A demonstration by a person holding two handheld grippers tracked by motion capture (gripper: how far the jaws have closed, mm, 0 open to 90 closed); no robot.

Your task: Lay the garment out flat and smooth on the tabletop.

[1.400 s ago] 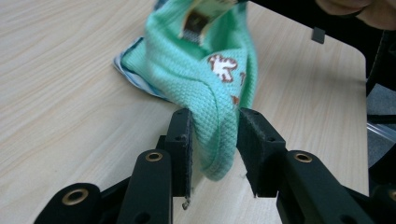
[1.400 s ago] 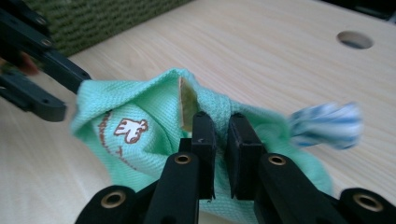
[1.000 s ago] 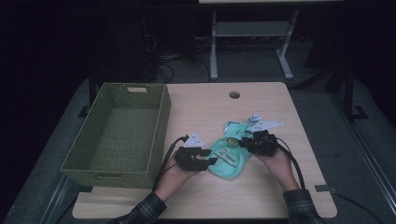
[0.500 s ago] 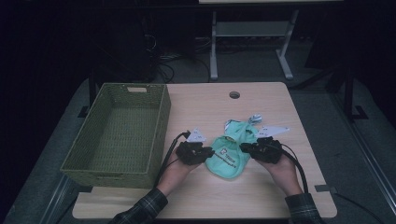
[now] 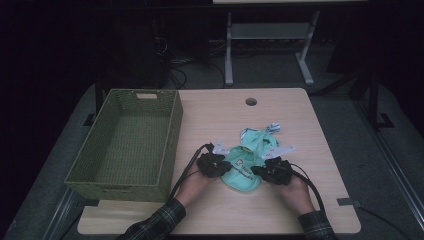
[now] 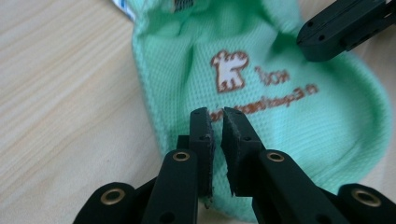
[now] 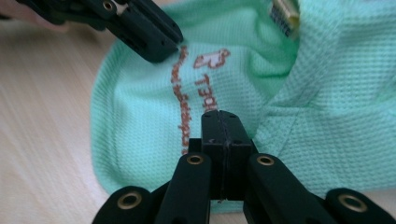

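Pale wood-grain covers the bench point(image 5: 300, 130), which is set on grey floor in a dark room; a round hole point(image 5: 251, 102) is seen near its far edge and a green woven basket point(image 5: 125, 145) at centre left. A mint garment point(image 5: 247, 162) lies low at centre. It is pinched by the left gripper point(image 6: 217, 122), whose jaws have just closed further, and by the right gripper point(image 7: 223, 122), clenched tight.

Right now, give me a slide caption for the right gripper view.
Right gripper pinched shut on the mint-green garment on the wooden table, left gripper at its far edge.
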